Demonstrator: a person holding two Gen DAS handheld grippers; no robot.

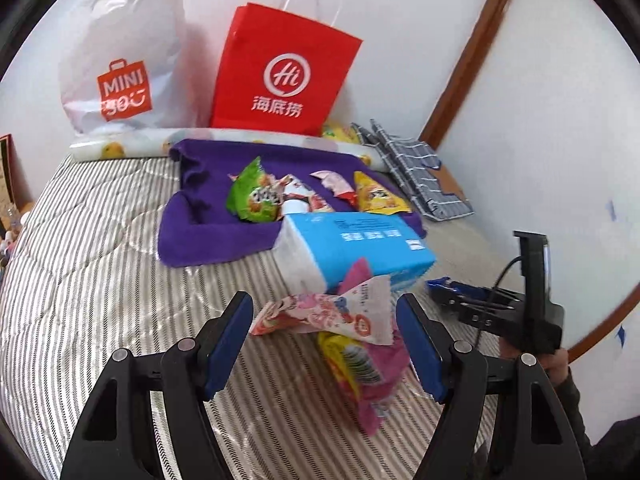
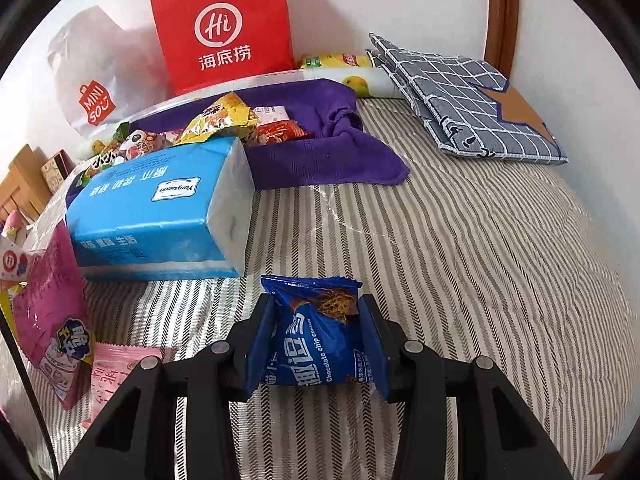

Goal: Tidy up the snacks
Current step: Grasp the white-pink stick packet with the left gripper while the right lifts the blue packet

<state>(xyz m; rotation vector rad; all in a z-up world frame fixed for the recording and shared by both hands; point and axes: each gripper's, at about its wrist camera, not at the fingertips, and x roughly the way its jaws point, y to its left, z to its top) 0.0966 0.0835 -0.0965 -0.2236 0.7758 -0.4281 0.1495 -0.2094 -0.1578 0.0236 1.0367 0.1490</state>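
Observation:
My left gripper (image 1: 325,298) stands open over a small heap of snacks on the striped bed cover. A pink-and-white packet (image 1: 332,316) lies flat between its blue pads, on top of a yellow packet (image 1: 344,360) and a pink bag (image 1: 386,364). My right gripper (image 2: 316,304) is shut on a blue chocolate chip cookie packet (image 2: 316,340), pinched at both sides just above the cover. In the left wrist view that gripper (image 1: 444,290) shows at the right with the blue packet (image 1: 438,284). Several snacks, among them a green packet (image 1: 252,196), lie on a purple cloth (image 1: 208,236).
A blue tissue pack (image 2: 160,216) lies between the heap and the purple cloth (image 2: 320,160). A red paper bag (image 1: 284,72) and a white plastic bag (image 1: 120,60) stand against the wall. A folded grey checked cloth (image 2: 472,100) lies at the back right. A person's hand (image 1: 556,364) holds the right gripper.

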